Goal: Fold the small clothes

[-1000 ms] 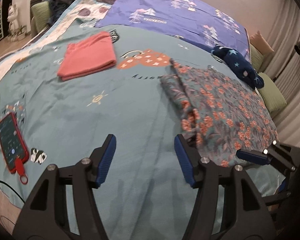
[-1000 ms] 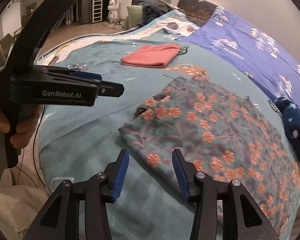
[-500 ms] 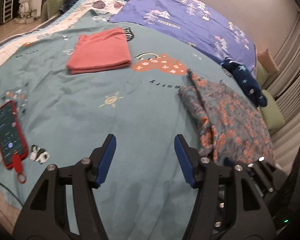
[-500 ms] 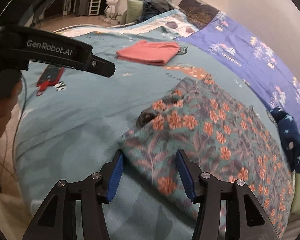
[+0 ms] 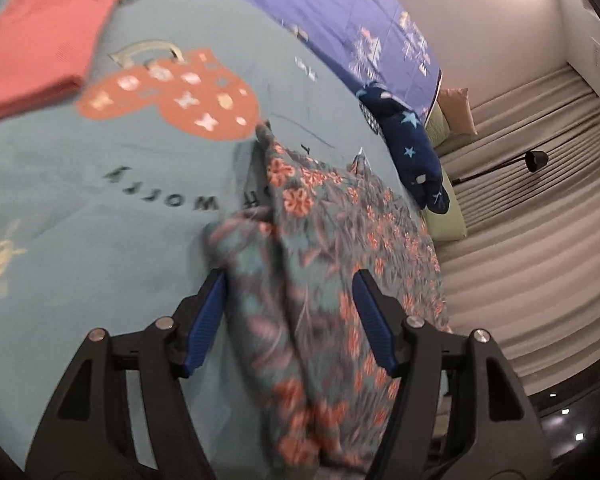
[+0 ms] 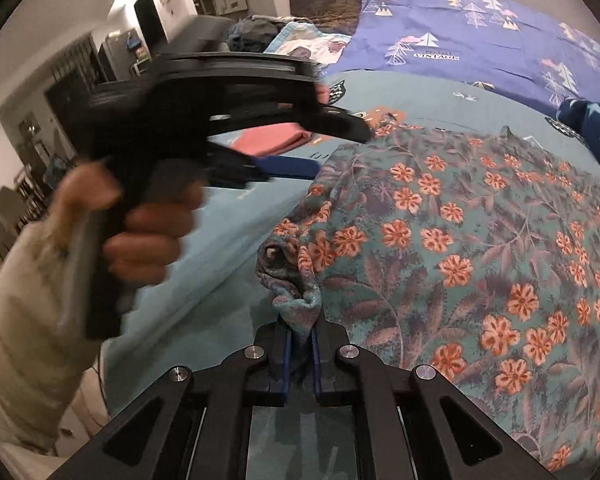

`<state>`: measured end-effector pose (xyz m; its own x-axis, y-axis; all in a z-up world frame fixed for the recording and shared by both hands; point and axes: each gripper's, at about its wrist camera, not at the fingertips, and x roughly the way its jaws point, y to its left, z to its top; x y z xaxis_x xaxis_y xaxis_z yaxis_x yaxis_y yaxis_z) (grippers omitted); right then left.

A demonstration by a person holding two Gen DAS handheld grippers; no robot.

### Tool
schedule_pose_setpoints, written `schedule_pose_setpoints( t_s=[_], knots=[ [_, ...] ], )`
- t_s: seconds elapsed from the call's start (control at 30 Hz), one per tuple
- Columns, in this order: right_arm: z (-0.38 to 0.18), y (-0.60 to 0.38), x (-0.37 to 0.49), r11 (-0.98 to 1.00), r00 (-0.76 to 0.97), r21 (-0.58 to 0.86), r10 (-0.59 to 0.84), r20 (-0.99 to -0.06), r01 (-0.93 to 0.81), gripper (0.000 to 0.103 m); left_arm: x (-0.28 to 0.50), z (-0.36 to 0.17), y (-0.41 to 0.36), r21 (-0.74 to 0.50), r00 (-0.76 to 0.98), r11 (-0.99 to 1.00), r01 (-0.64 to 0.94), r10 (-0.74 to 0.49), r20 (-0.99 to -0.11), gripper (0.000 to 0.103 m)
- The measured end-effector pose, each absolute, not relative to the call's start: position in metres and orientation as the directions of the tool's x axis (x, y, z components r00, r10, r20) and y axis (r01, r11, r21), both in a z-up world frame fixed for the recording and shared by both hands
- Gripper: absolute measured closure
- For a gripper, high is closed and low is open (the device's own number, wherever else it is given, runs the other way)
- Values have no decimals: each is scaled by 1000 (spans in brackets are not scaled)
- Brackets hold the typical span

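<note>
A floral garment [image 5: 320, 240] [image 6: 460, 220], teal with orange flowers, lies spread on the teal bed cover [image 5: 80, 200]. My right gripper [image 6: 300, 344] is shut on the garment's bunched near corner, which sticks up from between the blue pads. My left gripper [image 5: 290, 320] hovers over the garment's left edge, its jaws opening, with folds of the cloth showing between the pads but not pressed. In the right wrist view a hand [image 6: 140, 240] in a pale sleeve holds the left gripper [image 6: 332, 148] above the garment's far left edge.
A folded red cloth [image 5: 40, 48] [image 6: 268, 140] lies further up the bed. A navy star-print garment [image 5: 408, 144] [image 6: 592, 128] sits by the purple sheet [image 5: 340, 8]. Green pillows, curtains and a black lamp [image 5: 536, 160] line the bed's right side.
My right gripper has closed on the floral garment's near corner. The left gripper has swung right, from bare bed cover to over the garment's edge; the phone has left its view.
</note>
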<state>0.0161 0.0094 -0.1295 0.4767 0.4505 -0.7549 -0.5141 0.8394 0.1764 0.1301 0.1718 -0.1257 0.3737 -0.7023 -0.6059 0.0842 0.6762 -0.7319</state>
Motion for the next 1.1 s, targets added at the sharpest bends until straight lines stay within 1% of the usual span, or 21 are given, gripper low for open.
schedule_pose_setpoints(
  t_s=[0.03,0.07,0.1,0.13,0.17,0.23,0.33,0.4,0.6,0.83,1.1],
  knots=[
    [-128,8,16,838,478,182,456,-751,-515,97,137,-127,169,-725,376,684,73,-693,-616,39],
    [-127,7,16,836,479,187,462,-746,-515,97,140,-126,168,-721,381,690,70,-686,-620,49],
    [-126,6,16,835,480,192,466,-743,-515,97,142,-125,167,-716,383,695,71,-682,-624,75],
    [-125,6,16,834,480,198,471,-740,-515,97,146,-123,165,-713,375,698,72,-681,-629,89],
    [-124,6,16,833,478,205,476,-738,-514,97,148,-123,164,-714,369,697,67,-682,-632,92],
    [-121,6,17,833,481,213,482,-733,-510,97,148,-116,163,-701,381,710,68,-667,-640,92],
    [-118,3,17,836,483,228,487,-728,-499,97,140,-94,152,-625,421,771,126,-612,-670,92],
    [-116,-2,15,839,488,231,487,-724,-493,97,142,-85,149,-603,433,784,147,-599,-674,92],
    [-102,-15,6,845,534,223,489,-689,-486,97,145,-56,133,-553,447,807,206,-581,-681,92],
    [-83,-49,-12,864,605,234,483,-633,-445,97,147,-26,96,-506,459,820,267,-570,-682,93],
    [-65,-106,-20,888,679,267,459,-573,-374,97,147,4,30,-441,458,830,343,-557,-693,93]
  ],
)
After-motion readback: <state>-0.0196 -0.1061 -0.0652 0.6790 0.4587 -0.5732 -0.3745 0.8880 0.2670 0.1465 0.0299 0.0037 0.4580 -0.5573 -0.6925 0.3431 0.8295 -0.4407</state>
